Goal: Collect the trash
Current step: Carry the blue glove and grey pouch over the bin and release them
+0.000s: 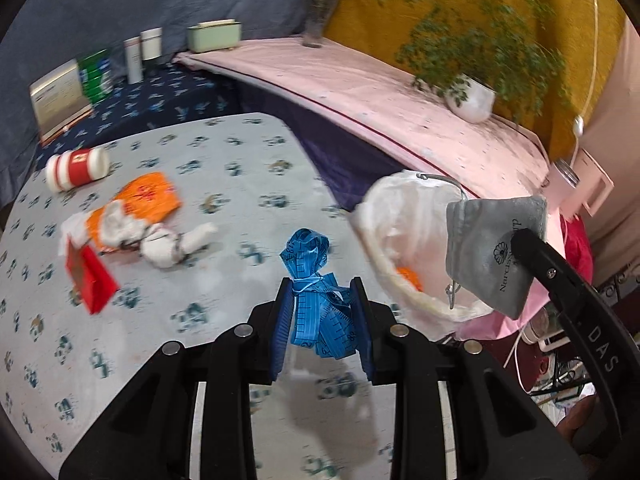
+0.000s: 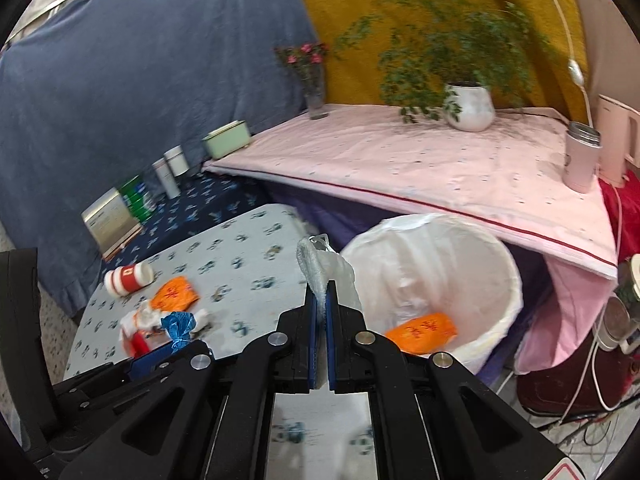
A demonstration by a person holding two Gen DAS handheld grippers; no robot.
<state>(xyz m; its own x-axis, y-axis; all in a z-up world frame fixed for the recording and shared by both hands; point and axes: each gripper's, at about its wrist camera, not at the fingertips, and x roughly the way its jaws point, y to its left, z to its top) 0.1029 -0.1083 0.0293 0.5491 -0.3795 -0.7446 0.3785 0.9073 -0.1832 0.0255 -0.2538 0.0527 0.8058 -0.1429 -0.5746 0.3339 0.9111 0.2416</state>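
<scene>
Left hand-held gripper (image 1: 322, 312) clenched on the blue tape measure (image 1: 320, 280), above the table (image 1: 240, 152) near its right edge. Right hand-held gripper (image 2: 321, 312) pinches the grey drawstring pouch (image 1: 492, 248) at the rim of the lined bin (image 2: 508, 264). I'd centre the pouch over the opening before letting go, then bring the tape across.

bin (image 2: 492, 320) right of table (image 2: 256, 240) | packet (image 2: 422, 330) in bin | can (image 2: 128, 278) on table
</scene>
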